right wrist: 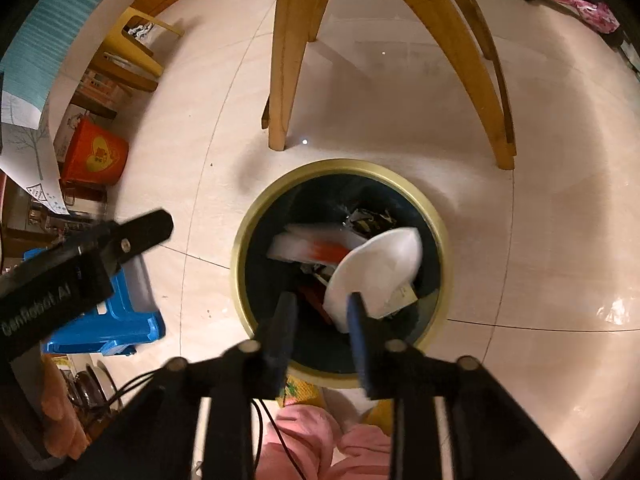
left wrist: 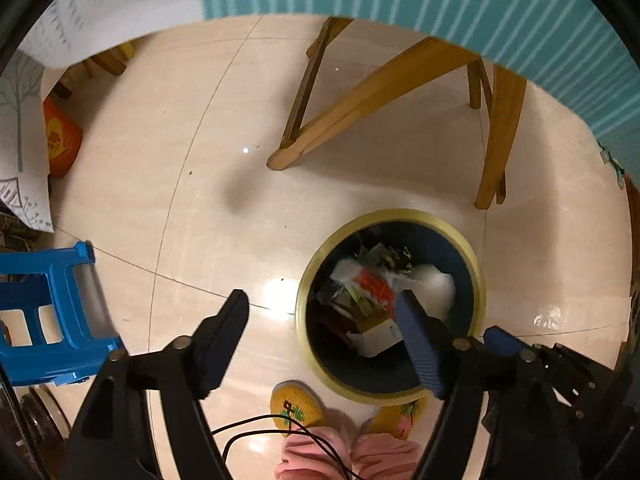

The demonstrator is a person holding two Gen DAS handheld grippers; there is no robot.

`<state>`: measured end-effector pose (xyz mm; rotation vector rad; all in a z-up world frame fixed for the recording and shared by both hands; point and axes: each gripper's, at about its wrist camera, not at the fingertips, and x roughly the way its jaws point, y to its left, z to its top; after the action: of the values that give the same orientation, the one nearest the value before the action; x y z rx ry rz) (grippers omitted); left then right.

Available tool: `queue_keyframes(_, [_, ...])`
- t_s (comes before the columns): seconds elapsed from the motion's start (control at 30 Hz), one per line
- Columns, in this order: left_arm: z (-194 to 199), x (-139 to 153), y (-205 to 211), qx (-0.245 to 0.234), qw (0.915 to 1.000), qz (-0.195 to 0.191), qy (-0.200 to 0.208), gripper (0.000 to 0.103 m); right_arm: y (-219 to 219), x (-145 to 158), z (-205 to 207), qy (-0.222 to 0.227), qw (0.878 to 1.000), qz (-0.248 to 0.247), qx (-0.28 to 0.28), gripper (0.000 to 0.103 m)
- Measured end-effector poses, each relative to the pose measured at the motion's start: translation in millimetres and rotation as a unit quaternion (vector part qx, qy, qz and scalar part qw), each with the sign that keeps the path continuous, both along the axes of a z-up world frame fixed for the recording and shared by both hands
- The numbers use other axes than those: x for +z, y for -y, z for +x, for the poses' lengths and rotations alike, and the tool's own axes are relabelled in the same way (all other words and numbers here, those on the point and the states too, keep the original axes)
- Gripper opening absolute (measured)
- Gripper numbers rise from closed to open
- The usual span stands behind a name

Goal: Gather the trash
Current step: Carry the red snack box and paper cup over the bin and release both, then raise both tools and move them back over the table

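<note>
Gold-rimmed dark bin (right wrist: 240, 256), blue stool (left wrist: 60, 320), orange box (right wrist: 96, 156), teal striped cloth (left wrist: 480, 12).

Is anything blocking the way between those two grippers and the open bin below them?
Nothing visible. The bin has no lid, and both the right gripper and left gripper hang open above its mouth, with trash already inside.

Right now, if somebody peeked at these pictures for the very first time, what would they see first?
Most likely the round trash bin with the gold rim, standing on the shiny floor just in front of a person's yellow slippers. It is full of trash, with a white bowl-like piece lying on top. After that, the bright blue plastic stool to the left of the bin and the wooden table legs behind it stand out.
</note>
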<state>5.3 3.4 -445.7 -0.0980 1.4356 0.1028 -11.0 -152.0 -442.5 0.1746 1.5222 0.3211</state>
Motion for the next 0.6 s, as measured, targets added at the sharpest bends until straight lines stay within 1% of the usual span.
queue_keyframes(0.1, [-4, 4, -1, 0.004, 1.0, 0.003, -0.003, 0.075, -2, 0, 0, 0.003, 1.0, 0.0, 0.006, 0.029])
queue_keyframes(0.23, [-6, 17, -6, 0.014, 0.9999, 0.003, -0.002, 0.076, -5, 5, -1, 0.006, 1.0, -0.003, 0.013, 0.029])
queue_keyframes(0.3, [-8, 25, -7, 0.017, 0.9998, 0.003, 0.0, 0.078, -4, 8, -1, 0.008, 1.0, -0.003, 0.014, 0.029])
queue_keyframes(0.47, [-12, 52, -10, 0.015, 0.9998, 0.003, 0.009, 0.08, -4, 31, -1, 0.019, 1.0, -0.005, 0.017, 0.029])
queue_keyframes(0.53, [-13, 69, -9, 0.01, 0.9998, 0.002, 0.017, 0.083, -3, 46, -1, 0.024, 1.0, -0.005, 0.017, 0.029])
queue_keyframes(0.6, [-15, 88, -7, 0.001, 0.9997, -0.002, 0.026, 0.088, -3, 62, 0, 0.031, 0.999, -0.005, 0.017, 0.029])
